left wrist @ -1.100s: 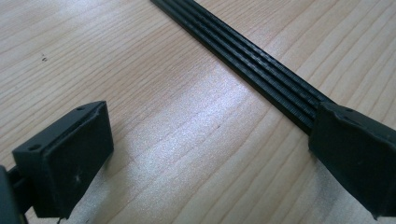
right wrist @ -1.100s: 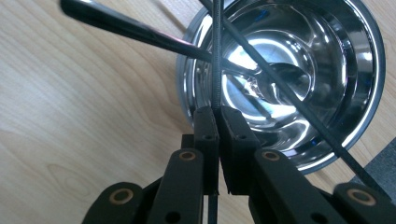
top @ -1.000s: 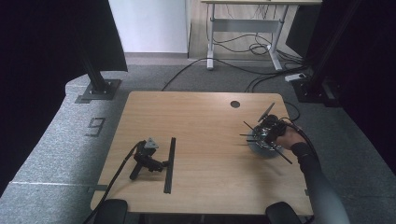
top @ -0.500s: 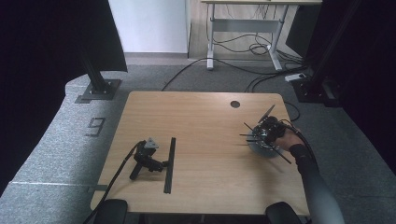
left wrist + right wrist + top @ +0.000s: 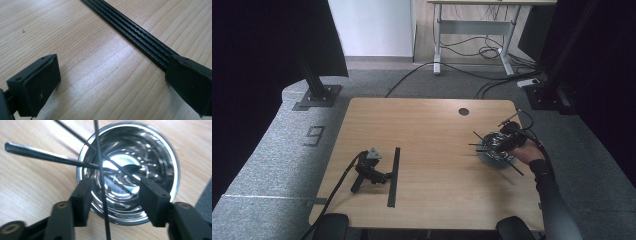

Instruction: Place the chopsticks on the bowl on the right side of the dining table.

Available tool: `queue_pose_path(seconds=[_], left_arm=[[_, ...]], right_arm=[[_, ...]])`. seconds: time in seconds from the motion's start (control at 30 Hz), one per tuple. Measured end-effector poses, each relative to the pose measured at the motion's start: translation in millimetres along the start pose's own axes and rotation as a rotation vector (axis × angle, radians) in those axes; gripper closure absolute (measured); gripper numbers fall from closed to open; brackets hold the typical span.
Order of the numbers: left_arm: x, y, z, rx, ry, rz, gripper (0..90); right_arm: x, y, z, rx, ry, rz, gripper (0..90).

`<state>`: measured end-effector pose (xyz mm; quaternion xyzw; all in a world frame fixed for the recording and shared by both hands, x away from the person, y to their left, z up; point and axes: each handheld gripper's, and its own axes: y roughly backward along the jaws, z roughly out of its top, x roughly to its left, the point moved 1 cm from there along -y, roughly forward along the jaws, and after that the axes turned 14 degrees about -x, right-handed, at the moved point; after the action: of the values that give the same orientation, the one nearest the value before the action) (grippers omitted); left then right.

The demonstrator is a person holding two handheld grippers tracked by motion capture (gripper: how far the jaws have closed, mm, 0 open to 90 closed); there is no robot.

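A shiny steel bowl point(image 5: 160, 157) stands near the right edge of the wooden table point(image 5: 427, 130). Several thin black rods point(image 5: 45, 156) lie across and in the bowl point(image 5: 492, 159), sticking out over its rim. A hand holds my right gripper point(image 5: 498, 142) just above it. My right gripper point(image 5: 116, 192) is open, and one thin rod point(image 5: 100, 165) runs between the jaws without touching them. My left gripper point(image 5: 382, 176) lies unheld on the table at the front left. It is open point(image 5: 110, 82), beside a long black ribbed strip point(image 5: 140, 37) that passes by its right jaw.
The strip point(image 5: 393, 175) lies lengthwise just right of the left gripper. A round cable hole point(image 5: 463, 111) sits near the table's far edge. Two black pads point(image 5: 329, 225) flank the front edge. A black stand point(image 5: 317, 92) and floor cables point(image 5: 472, 70) lie beyond the table.
The right hand and its gripper have shifted very slightly over the bowl. The left gripper and the strip have not moved.
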<state>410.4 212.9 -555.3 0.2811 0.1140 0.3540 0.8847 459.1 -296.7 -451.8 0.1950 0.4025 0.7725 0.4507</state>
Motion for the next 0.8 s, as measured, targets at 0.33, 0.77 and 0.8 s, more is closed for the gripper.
queue_pose_path(seconds=[0.33, 0.77, 0.8], left_arm=[[0.0, 0.0, 0.0, 0.001, -0.001, 0.000, 0.0], [0.0, 0.0, -0.1, 0.000, -0.001, 0.000, 0.0], [0.0, 0.0, -0.1, 0.000, -0.001, 0.000, 0.0]], right_arm=[[1.6, 9.2, -26.8, -0.228, -0.096, -0.162, 1.6], [0.1, 1.6, -60.0, -0.354, -0.196, -0.262, 0.0], [-0.6, 2.1, -61.2, -0.367, -0.207, -0.255, 0.0]])
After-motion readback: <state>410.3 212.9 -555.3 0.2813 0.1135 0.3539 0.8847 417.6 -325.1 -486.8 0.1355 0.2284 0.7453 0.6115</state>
